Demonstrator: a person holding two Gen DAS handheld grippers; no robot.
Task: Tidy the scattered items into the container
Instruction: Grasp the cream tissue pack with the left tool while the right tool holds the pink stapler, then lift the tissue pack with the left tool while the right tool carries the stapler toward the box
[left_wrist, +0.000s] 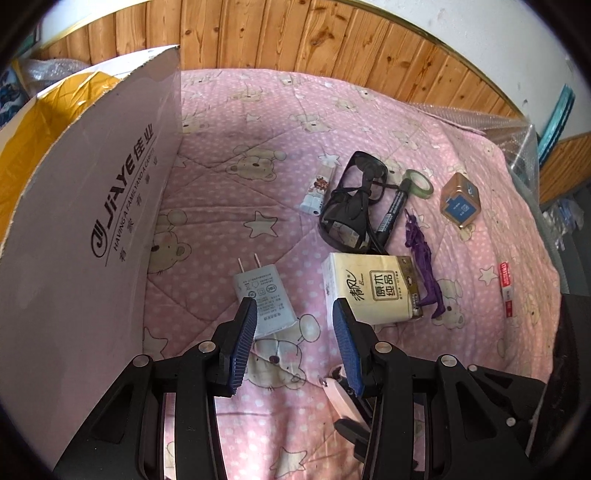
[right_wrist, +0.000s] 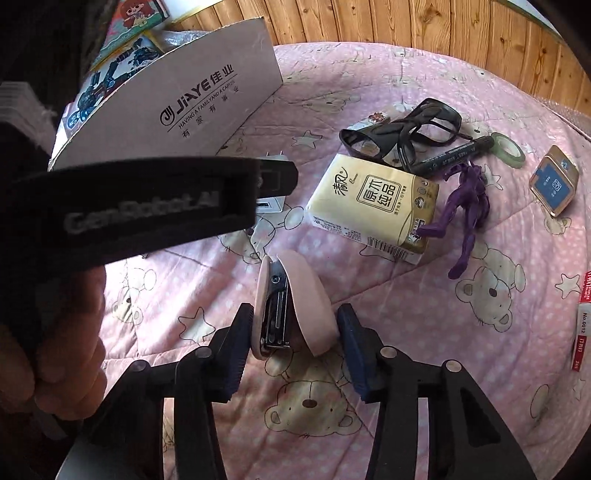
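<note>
We are working over a bed spread with a pink quilted blanket printed with bears and stars (left_wrist: 229, 122), tidying the clutter on it into a large white cardboard box with a dark printed logo (left_wrist: 85, 236) that is standing at the blanket's left edge, its tall flap rising beside us and its yellow-lined inside open toward the wall. We are keeping the box close so that each item needs only a short carry.

Mid-blanket, a cream and gold soft pack of tissues (left_wrist: 369, 288) is lying flat. Behind it a pair of black plastic glasses (left_wrist: 351, 199) is resting across a black marker pen (left_wrist: 391, 212), with a purple plastic figure (left_wrist: 421, 266) sprawling just beside the pack. A white two-pin wall charger (left_wrist: 264, 295) is lying nearer the box. Farther right are a gold tin with a blue label (left_wrist: 460, 201) and a small ring of clear tape (left_wrist: 419, 182).

We are angling the left gripper (left_wrist: 293, 314) down over the blanket, jaws well apart and empty, one blue pad hanging over the charger's near end, seemingly lining up on it.

We are holding the right gripper (right_wrist: 293, 325) around a small pink stapler (right_wrist: 291, 306). Its left pad is touching the stapler's side; the right pad appears to stand just clear, so we cannot tell whether the grip is firm. The stapler is still over the blanket, not in the box.
</note>
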